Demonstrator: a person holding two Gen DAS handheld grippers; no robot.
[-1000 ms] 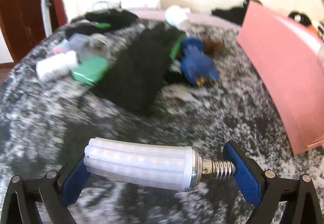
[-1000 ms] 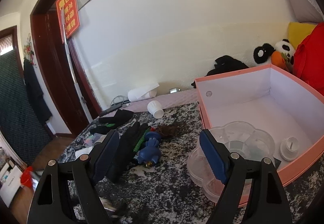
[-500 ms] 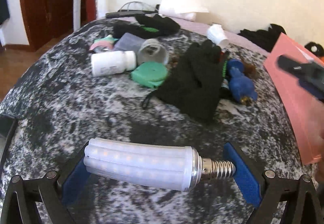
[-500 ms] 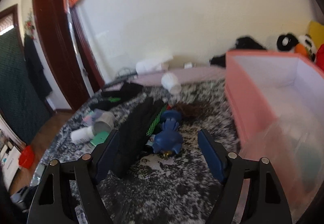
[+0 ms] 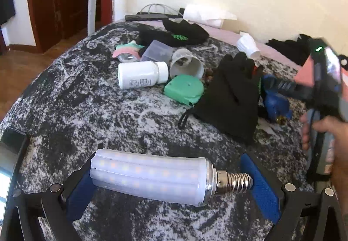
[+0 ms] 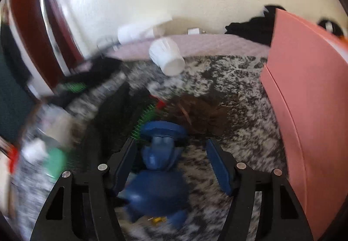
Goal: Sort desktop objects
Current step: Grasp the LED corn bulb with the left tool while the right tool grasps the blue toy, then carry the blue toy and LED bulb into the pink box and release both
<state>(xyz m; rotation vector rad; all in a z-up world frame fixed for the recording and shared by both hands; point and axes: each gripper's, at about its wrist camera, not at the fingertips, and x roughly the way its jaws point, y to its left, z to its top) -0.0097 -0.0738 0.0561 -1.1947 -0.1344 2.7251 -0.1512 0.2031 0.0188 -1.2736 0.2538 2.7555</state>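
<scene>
My left gripper [image 5: 169, 182] is shut on a white LED corn bulb [image 5: 152, 176], held lengthwise between the blue pads above the speckled tabletop [image 5: 87, 114]. My right gripper [image 6: 174, 164] is open, its jaws on either side of a blue toy figure [image 6: 159, 177] lying on the table; whether the pads touch it I cannot tell. The right gripper also shows in the left wrist view [image 5: 324, 86], over the blue toy [image 5: 276, 101]. A pink box [image 6: 308, 106] stands to the right.
A black glove [image 5: 230, 99], green tape measure [image 5: 184, 88], white pill bottle [image 5: 141, 74], clear cup [image 5: 187, 63], white paper cup [image 6: 167, 56], a second glove [image 5: 178, 33] and small packets lie on the table. A phone [image 5: 8, 154] lies at the left edge.
My right gripper swung away from the pink box and came down around the blue toy. My left gripper still holds the bulb and turned left, with more of the table showing.
</scene>
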